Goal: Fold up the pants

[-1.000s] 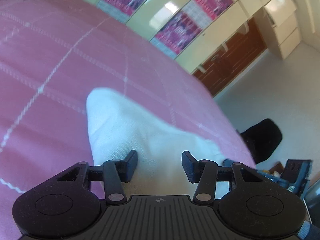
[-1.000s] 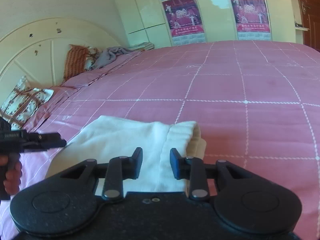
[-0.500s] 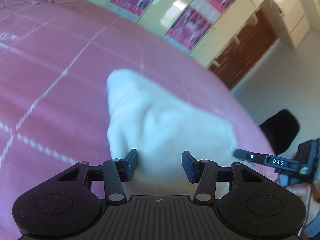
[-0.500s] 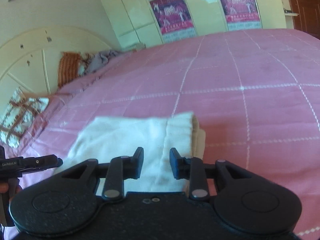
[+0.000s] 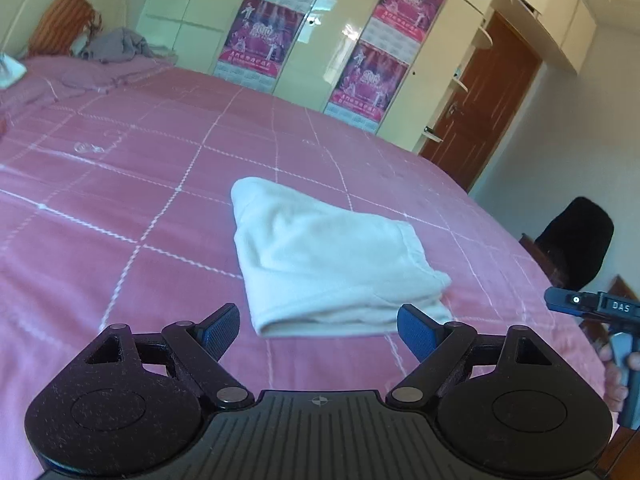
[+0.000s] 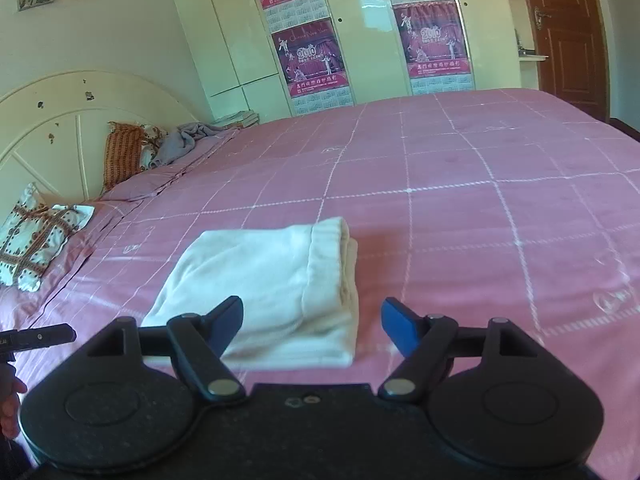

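Note:
The white pants (image 5: 328, 256) lie folded into a compact rectangle on the pink checked bedspread (image 5: 120, 184). They also show in the right wrist view (image 6: 272, 284), with the waistband edge at the right. My left gripper (image 5: 318, 328) is open and empty, held just short of the fold's near edge. My right gripper (image 6: 312, 324) is open and empty, above the near edge of the pants. The tip of the right gripper shows at the right of the left wrist view (image 5: 588, 306), and the left gripper's tip at the left of the right wrist view (image 6: 36, 336).
Pillows (image 6: 36, 244) and a grey garment (image 6: 188, 140) lie by the headboard. Wardrobe doors with calendars (image 6: 312, 56) stand beyond the bed. A brown door (image 5: 476, 100) and a black chair (image 5: 576, 244) are past the bed's right edge.
Both grippers have opened wider and pulled back from the pants. The folded pants now lie free on the bed in front of them.

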A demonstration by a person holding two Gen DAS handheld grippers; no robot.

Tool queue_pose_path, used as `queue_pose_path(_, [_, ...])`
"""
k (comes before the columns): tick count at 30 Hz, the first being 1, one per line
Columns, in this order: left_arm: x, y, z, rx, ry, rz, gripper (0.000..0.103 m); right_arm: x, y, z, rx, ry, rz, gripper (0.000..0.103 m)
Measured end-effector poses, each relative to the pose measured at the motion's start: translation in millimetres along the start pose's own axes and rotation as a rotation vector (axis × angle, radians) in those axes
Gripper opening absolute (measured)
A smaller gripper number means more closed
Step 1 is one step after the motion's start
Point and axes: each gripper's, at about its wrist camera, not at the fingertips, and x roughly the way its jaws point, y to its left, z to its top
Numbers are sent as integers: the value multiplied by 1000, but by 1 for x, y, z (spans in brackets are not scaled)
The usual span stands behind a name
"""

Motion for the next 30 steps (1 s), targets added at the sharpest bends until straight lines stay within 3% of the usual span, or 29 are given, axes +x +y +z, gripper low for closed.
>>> queue_pose_path(2, [-26, -18, -6, 33, 3, 6, 102, -29, 11, -12, -11, 0, -16, 82])
queue_pose_path(6, [-74, -55, -15, 68, 9, 49, 103, -87, 43, -28, -26, -17, -44, 103])
queue_pose_path(11, [-120, -91, -27, 119, -10, 46, 103, -140, 89, -36, -50, -49, -85, 103])
queue_pose_path(14, [-139, -98, -35, 129, -22, 42, 103, -156, 113, -46, -92, -47, -141, 103])
queue_pose_path(17, [-148, -100, -37, 117, -13, 45, 103, -167, 131, -63, -145, -72, -145, 103])
queue_pose_path(30, [-173, -111, -37, 163, -78, 42, 103, -183, 148, -73, -163, -134, -169, 103])
